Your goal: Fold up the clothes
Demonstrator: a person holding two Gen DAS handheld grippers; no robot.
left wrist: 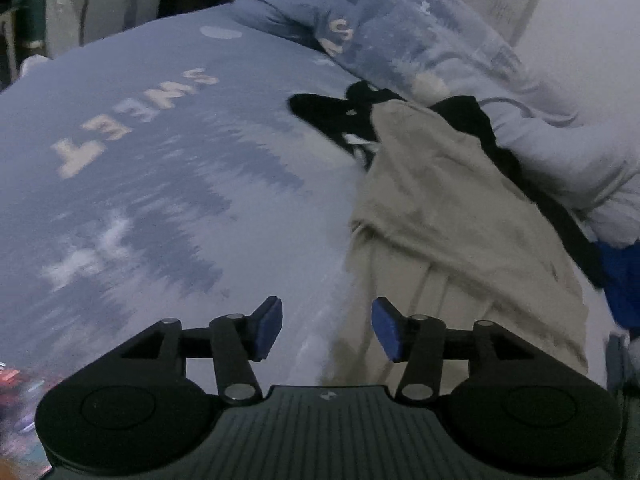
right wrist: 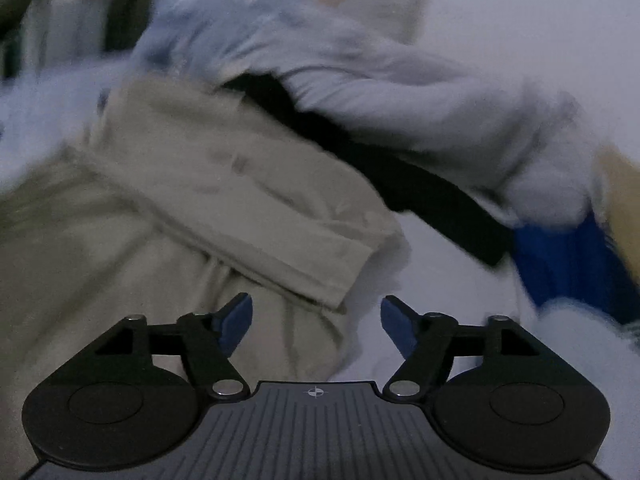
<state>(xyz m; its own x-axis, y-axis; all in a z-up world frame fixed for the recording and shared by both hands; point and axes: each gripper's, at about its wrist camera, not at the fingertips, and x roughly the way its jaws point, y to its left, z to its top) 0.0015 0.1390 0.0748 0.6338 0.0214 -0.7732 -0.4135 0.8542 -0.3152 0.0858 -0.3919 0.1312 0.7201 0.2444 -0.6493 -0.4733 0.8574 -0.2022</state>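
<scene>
A beige garment (left wrist: 452, 216) lies crumpled on a blue printed bed sheet (left wrist: 140, 152), right of centre in the left wrist view. A black garment (left wrist: 332, 114) pokes out beyond it and along its right side. My left gripper (left wrist: 327, 330) is open above the sheet, at the beige garment's near left edge, holding nothing. In the blurred right wrist view the beige garment (right wrist: 192, 184) fills the left half, with a folded hem reaching toward the fingers. My right gripper (right wrist: 316, 326) is open just before that hem, empty. A black strip (right wrist: 400, 184) runs diagonally behind it.
A bunched blue-and-white duvet (left wrist: 400, 32) lies behind the clothes, with a pale pillow-like bulk (left wrist: 568, 136) on the right. Something bright blue (right wrist: 568, 256) sits at the right edge. Dark furniture (left wrist: 60, 0) stands past the bed at upper left.
</scene>
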